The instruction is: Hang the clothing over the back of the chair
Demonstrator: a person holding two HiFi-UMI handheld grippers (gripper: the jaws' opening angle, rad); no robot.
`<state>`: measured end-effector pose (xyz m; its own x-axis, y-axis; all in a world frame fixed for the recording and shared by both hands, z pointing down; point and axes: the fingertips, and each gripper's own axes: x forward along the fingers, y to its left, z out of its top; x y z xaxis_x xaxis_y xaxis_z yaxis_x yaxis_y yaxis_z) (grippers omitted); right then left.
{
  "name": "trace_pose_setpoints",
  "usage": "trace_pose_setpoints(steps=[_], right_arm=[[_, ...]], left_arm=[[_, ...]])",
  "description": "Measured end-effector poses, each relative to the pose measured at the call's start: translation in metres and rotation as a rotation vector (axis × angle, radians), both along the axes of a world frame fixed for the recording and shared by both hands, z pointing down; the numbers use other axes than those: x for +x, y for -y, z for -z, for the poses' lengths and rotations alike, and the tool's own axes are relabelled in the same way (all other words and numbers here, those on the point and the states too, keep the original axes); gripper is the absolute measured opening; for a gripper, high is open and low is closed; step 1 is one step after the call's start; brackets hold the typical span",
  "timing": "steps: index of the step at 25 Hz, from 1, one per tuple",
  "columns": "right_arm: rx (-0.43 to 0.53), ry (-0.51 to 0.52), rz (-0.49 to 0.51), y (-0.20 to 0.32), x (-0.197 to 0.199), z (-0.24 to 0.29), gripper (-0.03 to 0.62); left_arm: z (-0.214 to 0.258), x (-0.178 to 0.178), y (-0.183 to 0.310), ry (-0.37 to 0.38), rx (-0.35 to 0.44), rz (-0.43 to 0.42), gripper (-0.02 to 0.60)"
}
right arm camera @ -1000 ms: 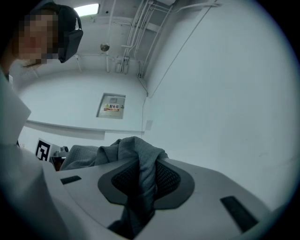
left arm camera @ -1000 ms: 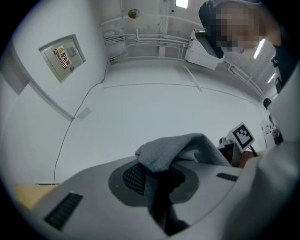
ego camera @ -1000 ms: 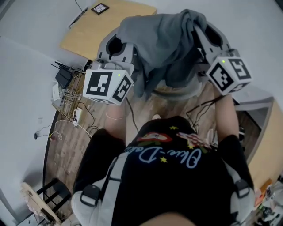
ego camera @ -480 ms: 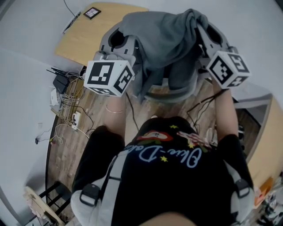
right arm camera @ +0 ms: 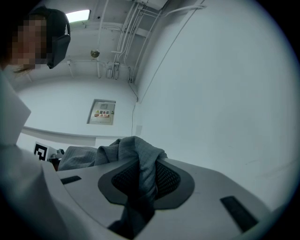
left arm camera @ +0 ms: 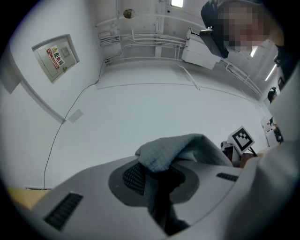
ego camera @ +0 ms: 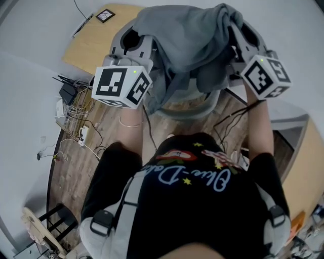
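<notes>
I hold a grey garment (ego camera: pixel 187 40) up in front of me with both claws, the cloth bunched and draped between them at the far side of the scene. My left claw (ego camera: pixel 144 50) is clamped on one gathered edge. In the left gripper view a fold of the fabric (left arm camera: pixel 173 150) rises out from between the pads of that claw (left arm camera: pixel 154 187) and the rest drops into the dark gap below. My right claw (ego camera: pixel 238 40) grips a thicker twist of the same garment. In the right gripper view the cloth (right arm camera: pixel 136 159) stands pinched between the meshed pads of the claw (right arm camera: pixel 138 187) and trails off to the left. Beneath the hanging folds, the pale curved rim of the chair (ego camera: pixel 195 107) shows near my body; whether the cloth touches it I cannot tell. At far left a wooden surface (ego camera: pixel 96 45) carries a black-and-white marker card (ego camera: pixel 105 15). A tangle of cables (ego camera: pixel 76 116) lies on the plank floor (ego camera: pixel 101 146) to my left. A wall sign (left arm camera: pixel 56 56) hangs on the pale wall behind.
</notes>
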<state>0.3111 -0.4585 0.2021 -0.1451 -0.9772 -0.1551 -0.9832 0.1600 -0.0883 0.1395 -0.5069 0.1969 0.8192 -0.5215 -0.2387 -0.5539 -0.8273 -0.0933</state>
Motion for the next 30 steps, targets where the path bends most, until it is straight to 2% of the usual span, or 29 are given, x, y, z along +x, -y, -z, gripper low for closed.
trace_pose_setpoints(steps=[6,14,21,30], right_arm=[[-0.093,0.052,0.046,-0.002,0.0,-0.012,0.074],[-0.184,0.041,0.106,-0.017,-0.014,-0.001,0.074],[-0.242,0.093,0.144,-0.065,-0.019,-0.11,0.075],[-0.322,0.134,0.2,-0.095,-0.025,-0.148,0.074]], left_arm=[[-0.008,-0.013,-0.004,0.035,-0.074,0.044,0.035],[-0.006,-0.035,-0.025,0.082,-0.148,0.1,0.035],[-0.107,-0.045,-0.079,0.159,-0.182,0.125,0.035],[-0.153,-0.051,-0.113,0.18,-0.281,0.146,0.035]])
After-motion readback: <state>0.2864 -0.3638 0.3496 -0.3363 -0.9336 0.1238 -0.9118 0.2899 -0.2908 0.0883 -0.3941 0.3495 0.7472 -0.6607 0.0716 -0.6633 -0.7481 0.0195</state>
